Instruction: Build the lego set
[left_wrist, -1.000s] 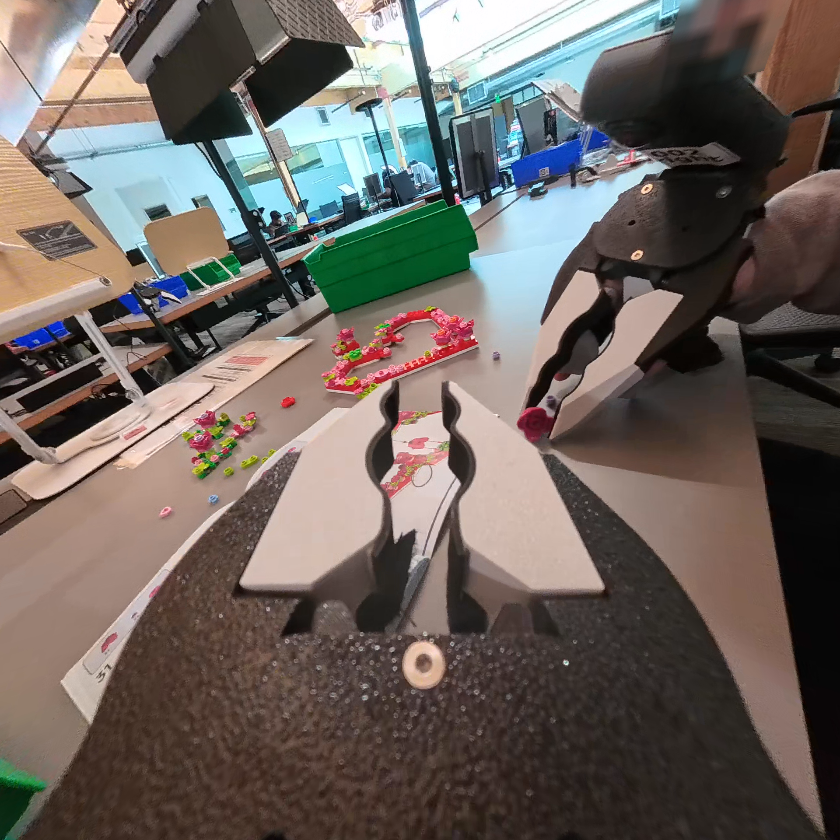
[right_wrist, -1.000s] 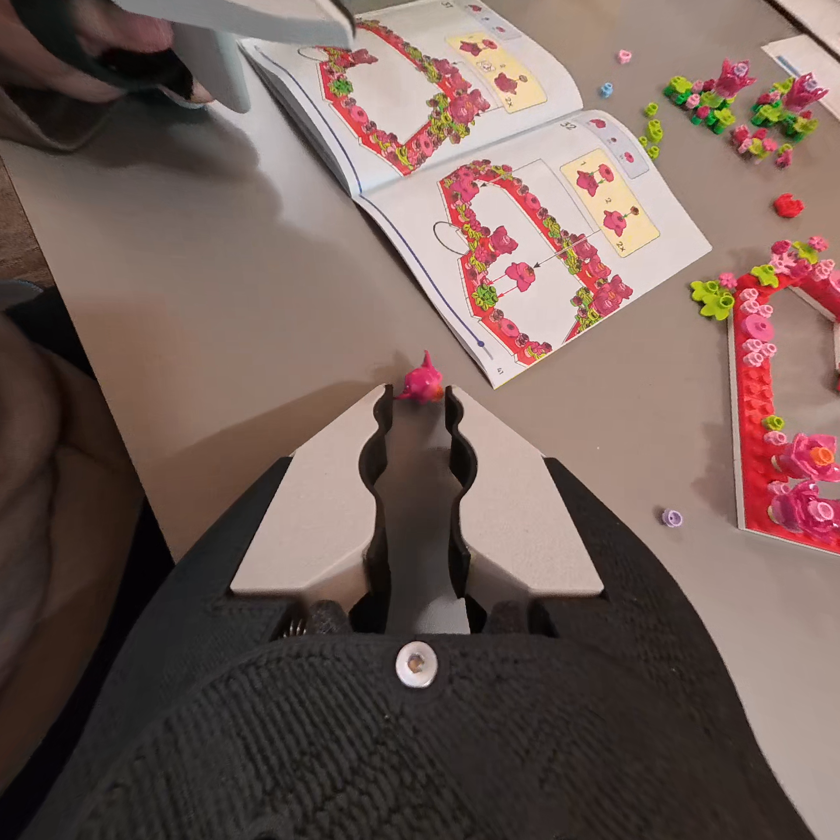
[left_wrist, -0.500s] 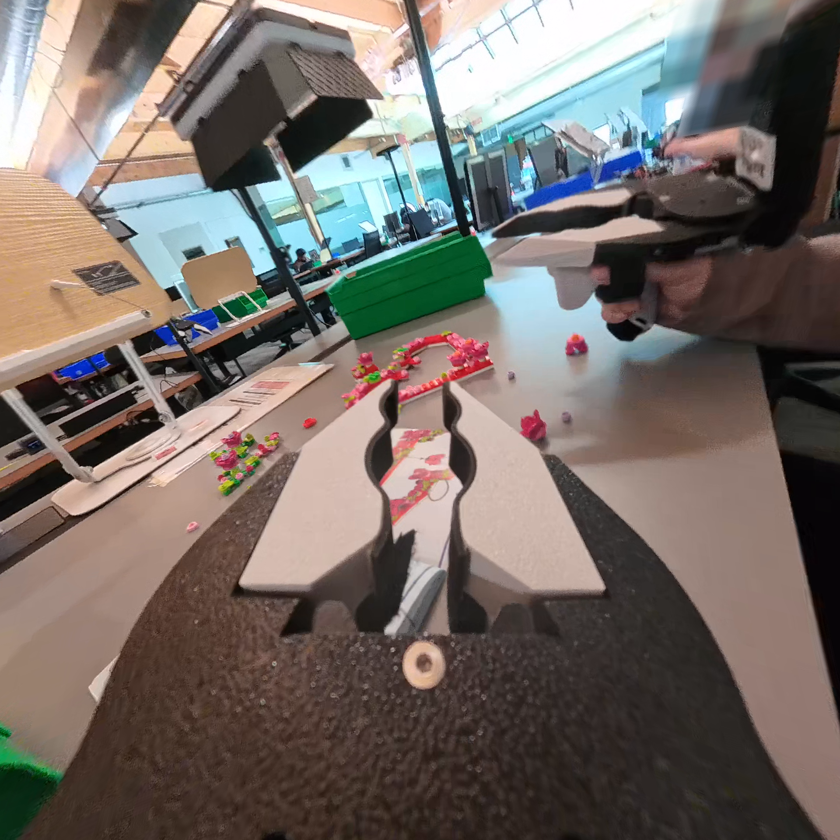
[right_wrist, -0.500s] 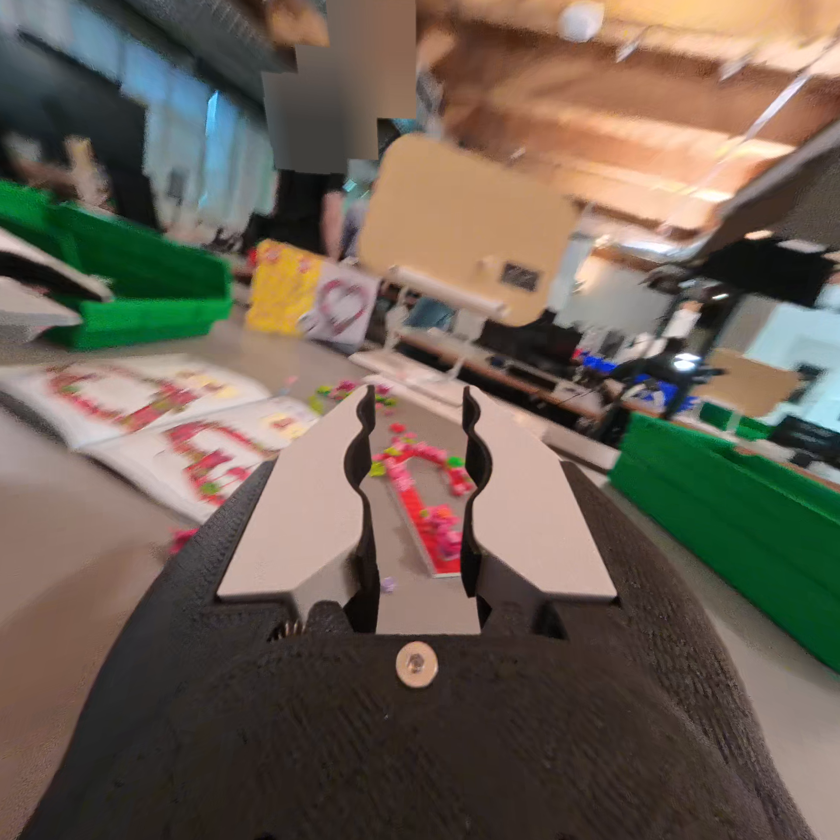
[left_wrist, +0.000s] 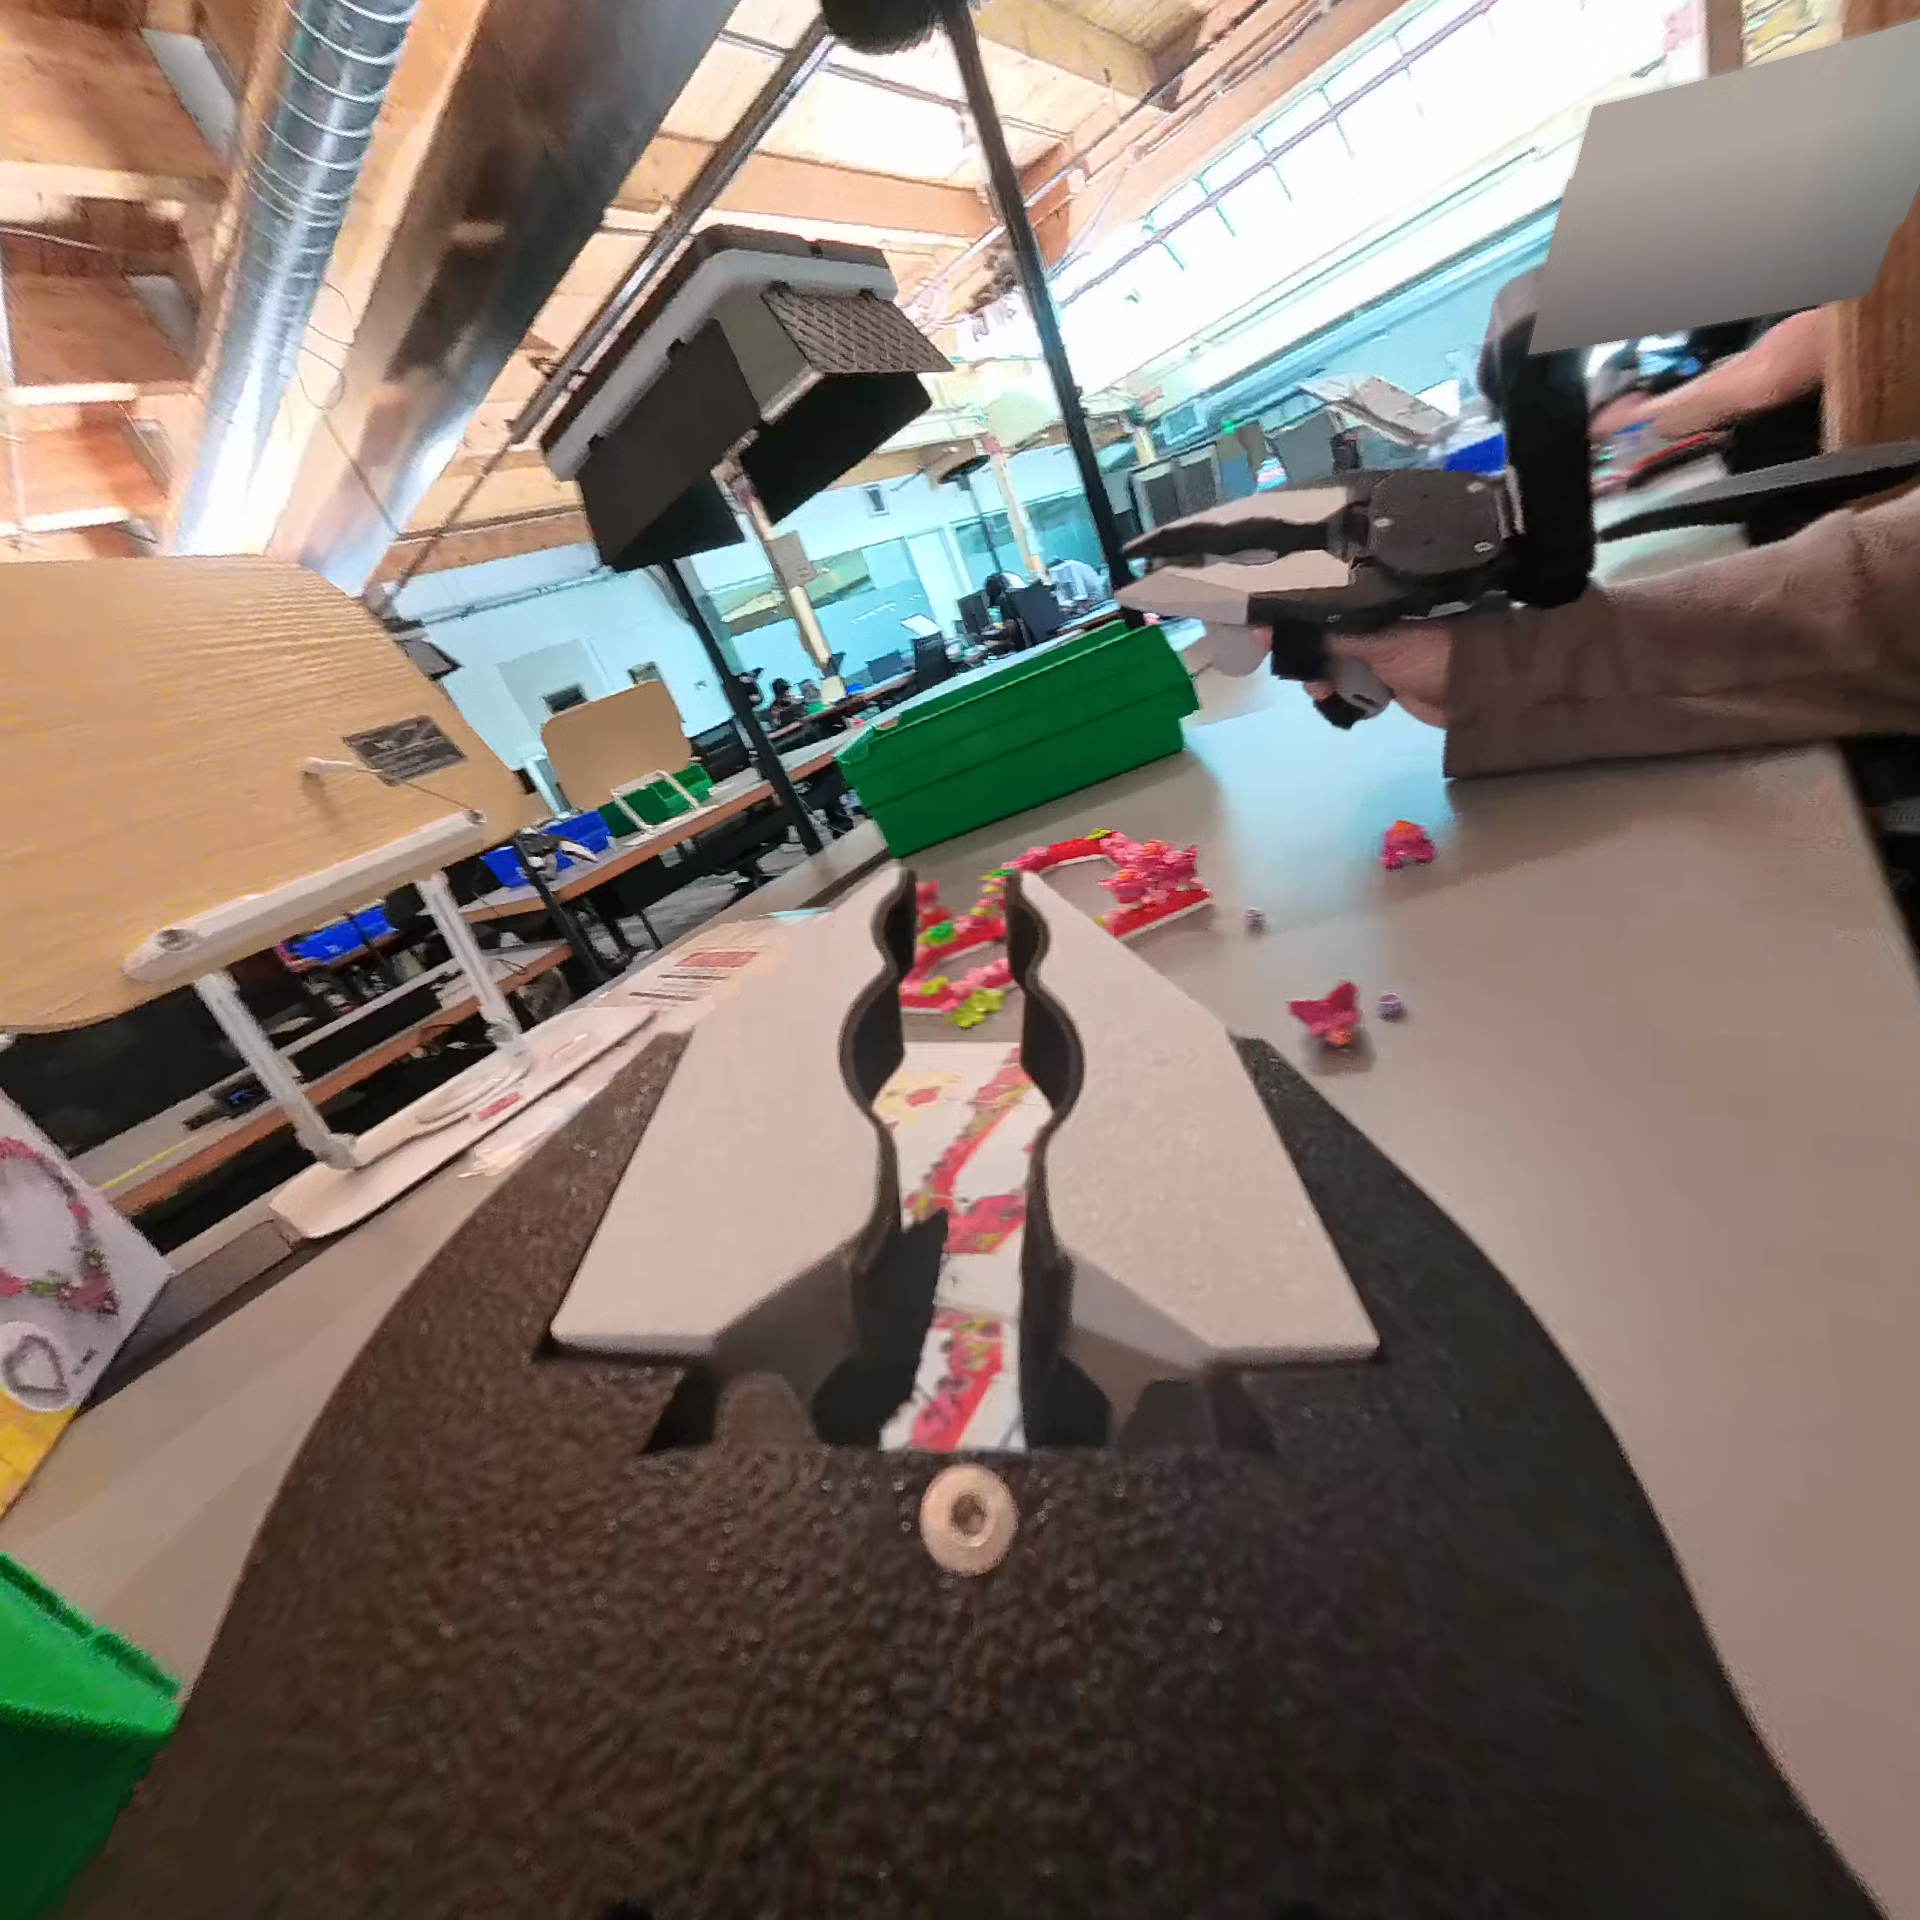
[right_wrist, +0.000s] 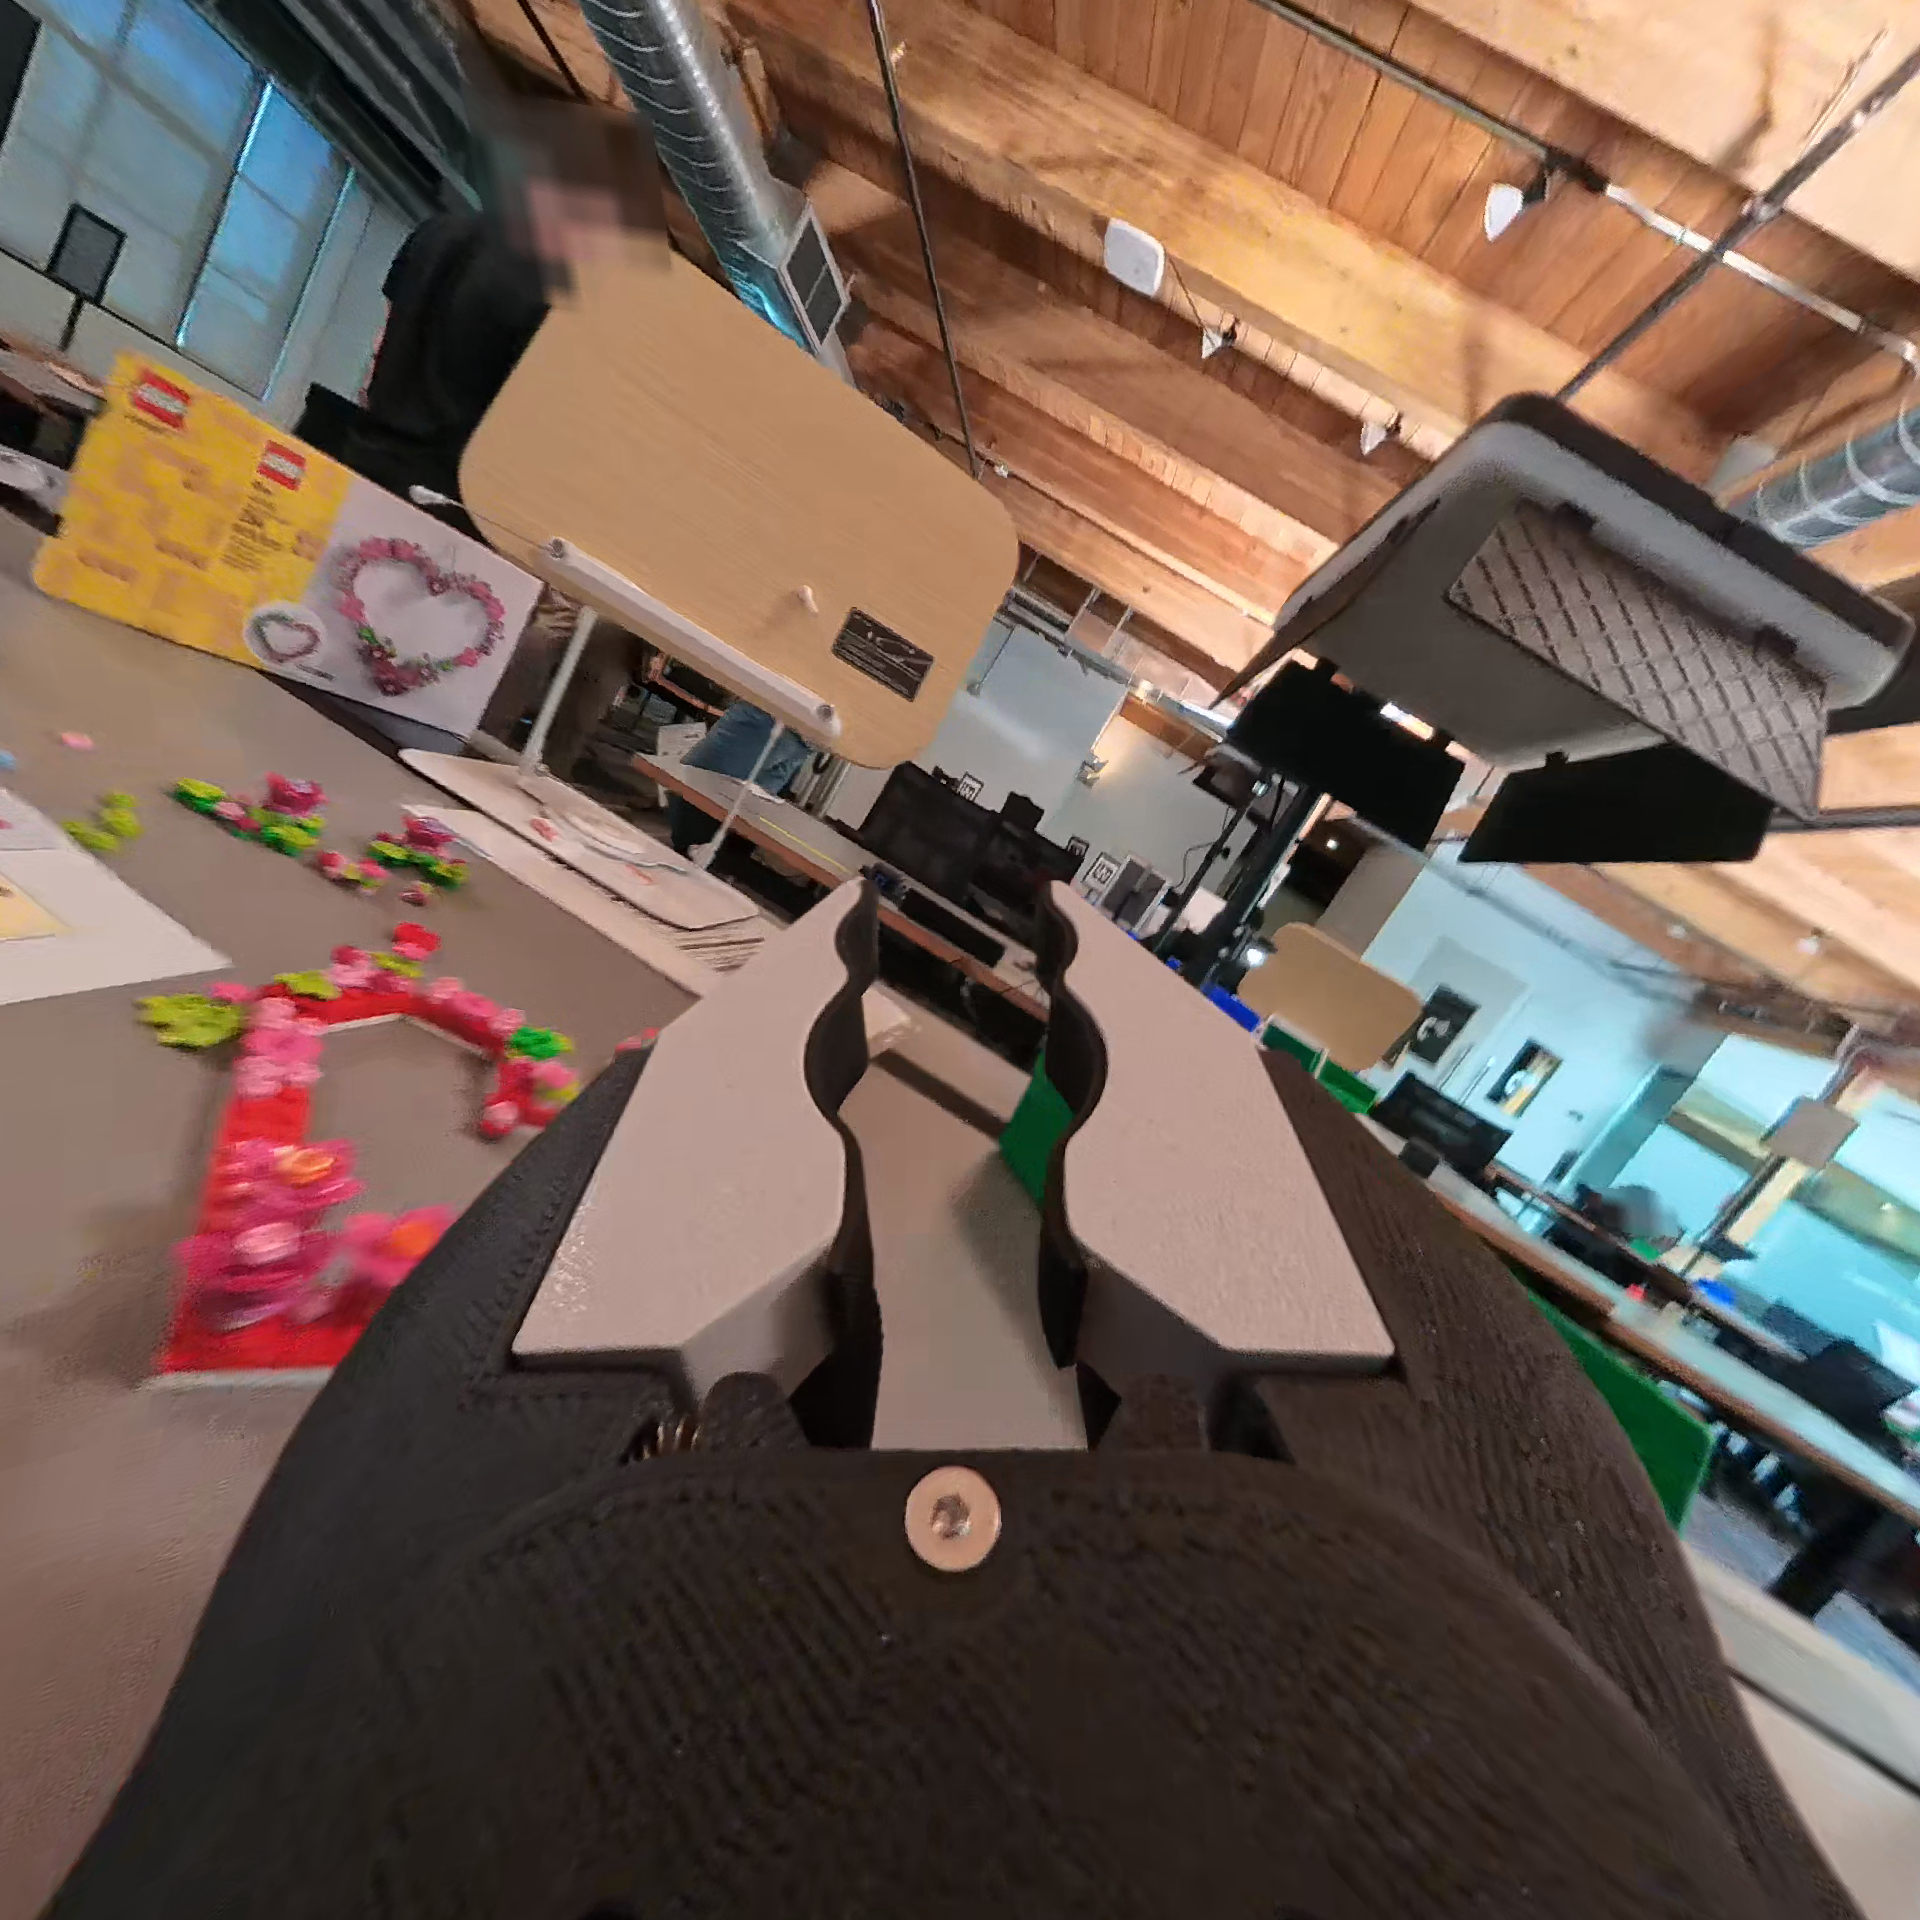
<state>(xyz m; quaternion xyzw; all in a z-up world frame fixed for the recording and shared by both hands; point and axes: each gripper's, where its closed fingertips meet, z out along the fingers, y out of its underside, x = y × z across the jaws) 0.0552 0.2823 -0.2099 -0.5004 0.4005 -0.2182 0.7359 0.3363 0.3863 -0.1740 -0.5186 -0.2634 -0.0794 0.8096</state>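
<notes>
The red heart-shaped lego frame (left_wrist: 1101, 883) with pink flowers lies on the grey table (left_wrist: 1558, 1143); it also shows blurred in the right wrist view (right_wrist: 270, 1143). A pink flower piece (left_wrist: 1328, 1013) lies loose beside a small lilac stud (left_wrist: 1392, 1006), and another flower (left_wrist: 1406, 844) lies farther right. My left gripper (left_wrist: 961, 883) is open and empty, low over the open instruction booklet (left_wrist: 956, 1143). My right gripper (right_wrist: 953, 899) is open and empty; in the left wrist view it (left_wrist: 1124, 569) is held level, well above the table.
Stacked green bins (left_wrist: 1018, 727) stand behind the frame. Loose green and pink pieces (right_wrist: 281, 810) lie at the far left, near the yellow lego box (right_wrist: 260, 561). A wooden board on a white stand (right_wrist: 727, 540) rises behind them. Another green bin (left_wrist: 62, 1714) sits close on my left. Tip to tip, the grippers are about 30 cm apart. From my right tips it is roughly 20 cm to the flower (left_wrist: 1406, 844); from my left, 25 cm.
My right gripper let go of the pink flower, which now lies on the table, then rose and swung up to level. My left gripper tilted upward.
</notes>
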